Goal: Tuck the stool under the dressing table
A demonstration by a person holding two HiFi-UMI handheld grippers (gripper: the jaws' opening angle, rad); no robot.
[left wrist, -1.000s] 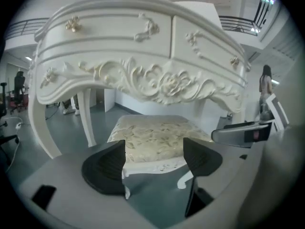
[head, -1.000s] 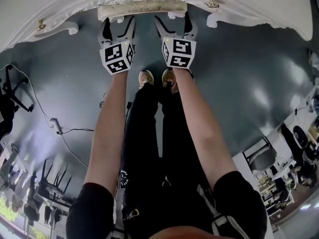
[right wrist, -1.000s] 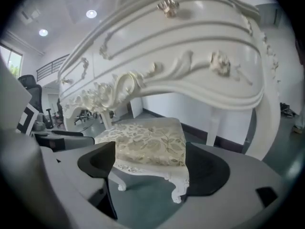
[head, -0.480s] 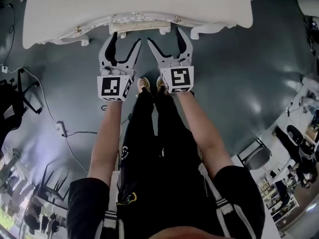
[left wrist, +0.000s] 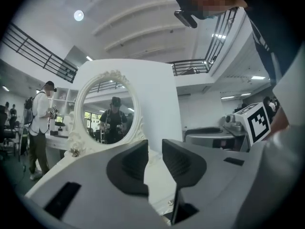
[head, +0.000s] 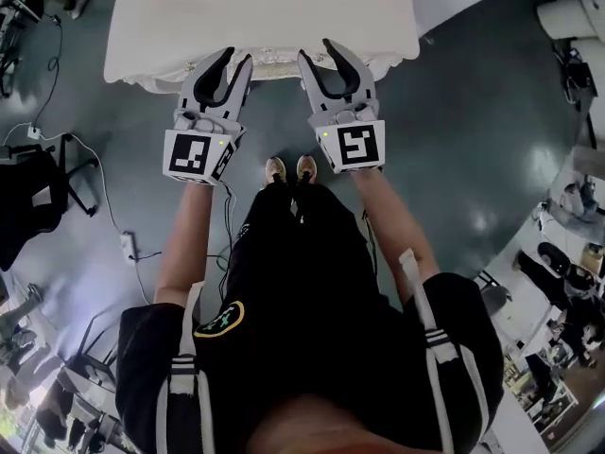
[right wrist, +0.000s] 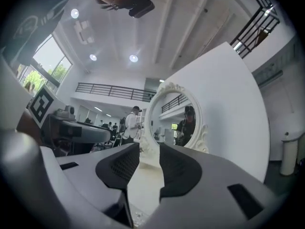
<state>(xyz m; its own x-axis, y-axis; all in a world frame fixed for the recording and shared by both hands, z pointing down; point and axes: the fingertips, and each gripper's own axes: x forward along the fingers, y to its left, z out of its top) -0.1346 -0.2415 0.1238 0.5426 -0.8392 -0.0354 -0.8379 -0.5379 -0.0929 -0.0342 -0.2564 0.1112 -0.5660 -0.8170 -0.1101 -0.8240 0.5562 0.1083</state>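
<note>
The white dressing table (head: 265, 12) fills the top of the head view. Only a thin cream strip of the stool (head: 277, 68) shows beneath its front edge. My left gripper (head: 227, 61) and right gripper (head: 328, 57) are held side by side, high above the floor, with their tips over that edge. On both, the jaws are closing to a narrow gap and nothing is between them. In the left gripper view the left gripper (left wrist: 155, 152) points level at the table's oval mirror (left wrist: 107, 111). The right gripper (right wrist: 148, 163) faces that same mirror (right wrist: 174, 120).
A dark chair (head: 28, 206) stands on the grey floor at the left, with a cable and a power strip (head: 128, 246) near it. My feet (head: 289, 168) are just in front of the table. A white cylinder (head: 567, 12) stands at the far right. A person (left wrist: 40, 123) stands beyond the table.
Both grippers have risen from down by the stool's seat to above the tabletop. Their jaws have narrowed from wide open to a small gap. The head view has risen too.
</note>
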